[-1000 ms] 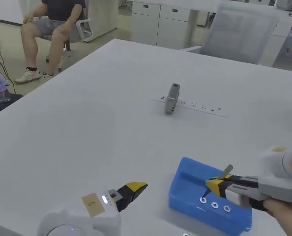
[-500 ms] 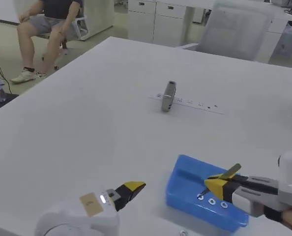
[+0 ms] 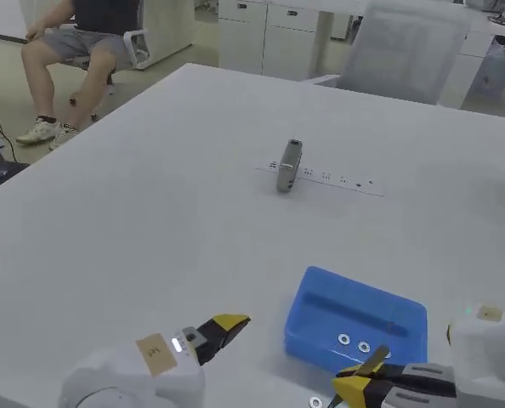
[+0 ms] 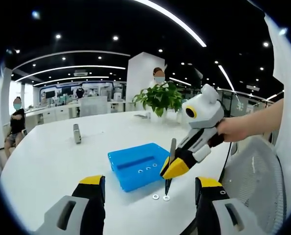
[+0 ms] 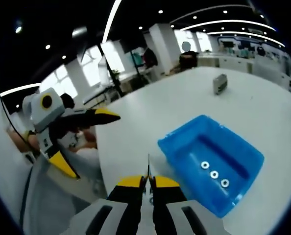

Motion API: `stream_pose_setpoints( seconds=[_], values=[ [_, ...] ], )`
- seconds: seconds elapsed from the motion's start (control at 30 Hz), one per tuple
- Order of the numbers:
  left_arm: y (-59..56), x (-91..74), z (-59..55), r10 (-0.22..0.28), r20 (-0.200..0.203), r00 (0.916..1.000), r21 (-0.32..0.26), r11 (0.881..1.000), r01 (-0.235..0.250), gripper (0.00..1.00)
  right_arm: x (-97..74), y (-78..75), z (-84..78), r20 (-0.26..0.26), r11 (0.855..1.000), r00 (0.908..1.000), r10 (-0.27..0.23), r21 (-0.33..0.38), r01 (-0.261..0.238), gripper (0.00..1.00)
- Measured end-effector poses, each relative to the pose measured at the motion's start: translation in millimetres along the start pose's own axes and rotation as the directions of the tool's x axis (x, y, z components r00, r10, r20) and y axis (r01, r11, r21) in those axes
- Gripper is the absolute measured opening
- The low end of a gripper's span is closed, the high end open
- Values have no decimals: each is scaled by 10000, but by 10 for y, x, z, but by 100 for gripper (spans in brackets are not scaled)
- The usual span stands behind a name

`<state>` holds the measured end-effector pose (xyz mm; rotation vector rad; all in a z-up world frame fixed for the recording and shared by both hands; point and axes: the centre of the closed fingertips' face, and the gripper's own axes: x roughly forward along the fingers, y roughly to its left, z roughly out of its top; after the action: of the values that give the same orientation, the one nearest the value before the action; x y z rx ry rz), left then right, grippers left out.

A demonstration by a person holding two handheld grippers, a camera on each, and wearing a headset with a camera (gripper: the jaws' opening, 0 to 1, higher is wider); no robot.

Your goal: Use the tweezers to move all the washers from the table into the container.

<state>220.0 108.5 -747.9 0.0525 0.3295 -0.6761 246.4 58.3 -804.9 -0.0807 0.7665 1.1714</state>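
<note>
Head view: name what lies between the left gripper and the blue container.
Only bare white table between left gripper and blue container, seen in the head view.

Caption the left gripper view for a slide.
Right gripper holds tweezers tip-down at two washers beside the blue container holding three.

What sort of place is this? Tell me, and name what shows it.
Probably an open-plan office: a large white table, a grey office chair and white drawer cabinets behind it, plus a potted plant.
</note>
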Motion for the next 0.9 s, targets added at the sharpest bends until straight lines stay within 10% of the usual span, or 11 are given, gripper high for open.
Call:
stream_pose_setpoints(
  seconds=[0.47,0.9],
  values=[
    [10,6,-22,21,-125,9999,94,10000,-20,76,94,74,-131,-583,9971,9982,-125,-750,82,4],
    [4,11,-31,32,-160,9999,160,9999,-29,75,120,200,-279,-903,9219,9954,-313,-3874,-62,3]
  ],
)
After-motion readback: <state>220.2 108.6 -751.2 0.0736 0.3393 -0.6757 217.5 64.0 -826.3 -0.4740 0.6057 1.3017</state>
